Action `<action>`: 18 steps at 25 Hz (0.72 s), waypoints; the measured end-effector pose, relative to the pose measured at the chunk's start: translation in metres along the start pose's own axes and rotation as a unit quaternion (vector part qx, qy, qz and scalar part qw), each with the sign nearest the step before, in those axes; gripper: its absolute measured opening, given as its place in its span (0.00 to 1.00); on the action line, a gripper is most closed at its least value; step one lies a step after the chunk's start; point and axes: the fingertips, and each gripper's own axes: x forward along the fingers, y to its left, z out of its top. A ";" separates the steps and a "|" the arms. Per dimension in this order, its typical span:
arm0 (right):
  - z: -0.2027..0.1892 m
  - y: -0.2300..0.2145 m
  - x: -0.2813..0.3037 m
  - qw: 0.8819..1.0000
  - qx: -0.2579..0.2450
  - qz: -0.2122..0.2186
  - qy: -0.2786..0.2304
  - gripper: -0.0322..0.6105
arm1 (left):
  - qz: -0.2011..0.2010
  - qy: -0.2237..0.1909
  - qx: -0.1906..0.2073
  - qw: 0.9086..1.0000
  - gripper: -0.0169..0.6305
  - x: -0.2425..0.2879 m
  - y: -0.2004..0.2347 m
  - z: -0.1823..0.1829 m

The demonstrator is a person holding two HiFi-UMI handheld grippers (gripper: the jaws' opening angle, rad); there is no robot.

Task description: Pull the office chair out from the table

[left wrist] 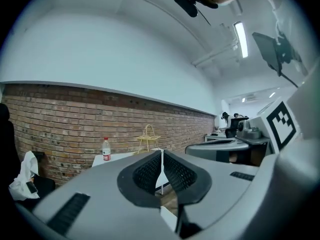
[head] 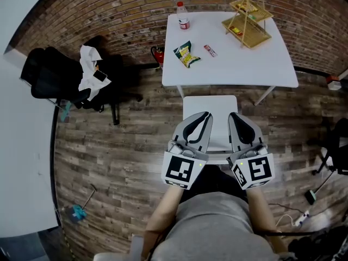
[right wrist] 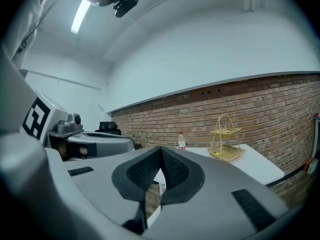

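Note:
A white chair [head: 210, 105] stands just in front of the white table [head: 244, 67], seen from above in the head view. Both grippers hover side by side over the chair's near part and point toward the table. My left gripper [head: 205, 116] is shut, its pads meeting with nothing between them [left wrist: 162, 155]. My right gripper [head: 232, 116] is likewise shut and empty [right wrist: 160, 153]. Neither gripper visibly touches the chair. A black office chair [head: 57, 75] draped with a white garment stands far to the left, away from the table.
On the table are a water bottle [head: 183, 16], a green snack bag [head: 186, 54], a small packet [head: 210, 50] and a bamboo two-tier rack [head: 248, 19]. A brick wall runs behind. A red object [head: 158, 55] sits by the table's left leg. Cables lie at the lower right.

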 end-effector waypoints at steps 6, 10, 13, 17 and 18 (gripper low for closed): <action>0.001 -0.001 0.002 1.000 0.001 -0.007 -0.004 0.07 | 0.000 0.022 0.009 1.000 0.07 0.003 0.000 -0.008; 0.000 -0.001 0.003 1.000 0.004 -0.009 -0.003 0.07 | 0.006 0.023 0.011 1.000 0.07 0.002 0.003 -0.008; -0.001 -0.001 0.001 1.000 0.007 -0.011 -0.002 0.07 | 0.011 0.022 0.012 1.000 0.07 0.001 0.003 -0.008; -0.001 -0.005 -0.002 1.000 0.010 -0.016 -0.002 0.07 | 0.017 0.023 0.012 1.000 0.07 0.001 0.001 -0.009; -0.001 -0.006 -0.002 1.000 0.010 -0.018 -0.001 0.07 | 0.016 0.024 0.012 1.000 0.07 0.001 0.001 -0.009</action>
